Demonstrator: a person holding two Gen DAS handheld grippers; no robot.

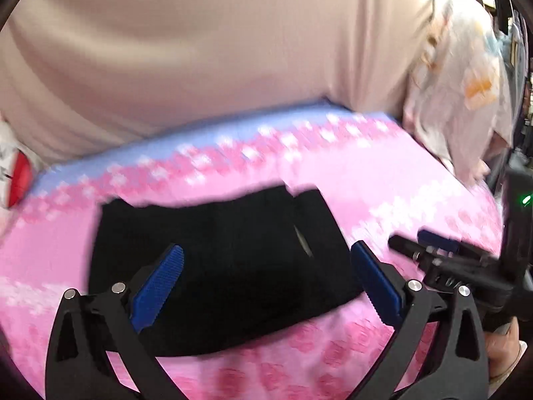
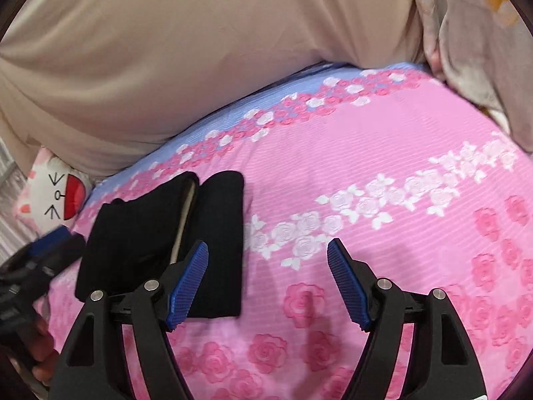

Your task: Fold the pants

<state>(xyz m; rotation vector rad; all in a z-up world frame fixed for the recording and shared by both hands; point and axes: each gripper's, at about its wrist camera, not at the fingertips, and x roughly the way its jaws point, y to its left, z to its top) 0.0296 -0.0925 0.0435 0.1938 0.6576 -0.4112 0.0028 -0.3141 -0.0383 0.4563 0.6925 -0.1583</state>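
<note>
both claws [image 1: 266, 283] [image 2: 268, 283] gape empty; folded black pants [image 1: 220, 266] partly hidden.

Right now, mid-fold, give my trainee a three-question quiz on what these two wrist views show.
1. True or false: the left gripper is clamped on the black pants.
2. Multiple choice: the pants lie on A) a bare wooden table, B) a pink rose-print bedsheet, C) a grey carpet.
3. Short answer: in the right wrist view, on which side of the right gripper do the folded pants sit?

Key
1. False: its jaws stand wide open with nothing pinched between them.
2. B.
3. The left side; the pants lie behind its left finger, and only bedsheet shows between the fingers.
</note>
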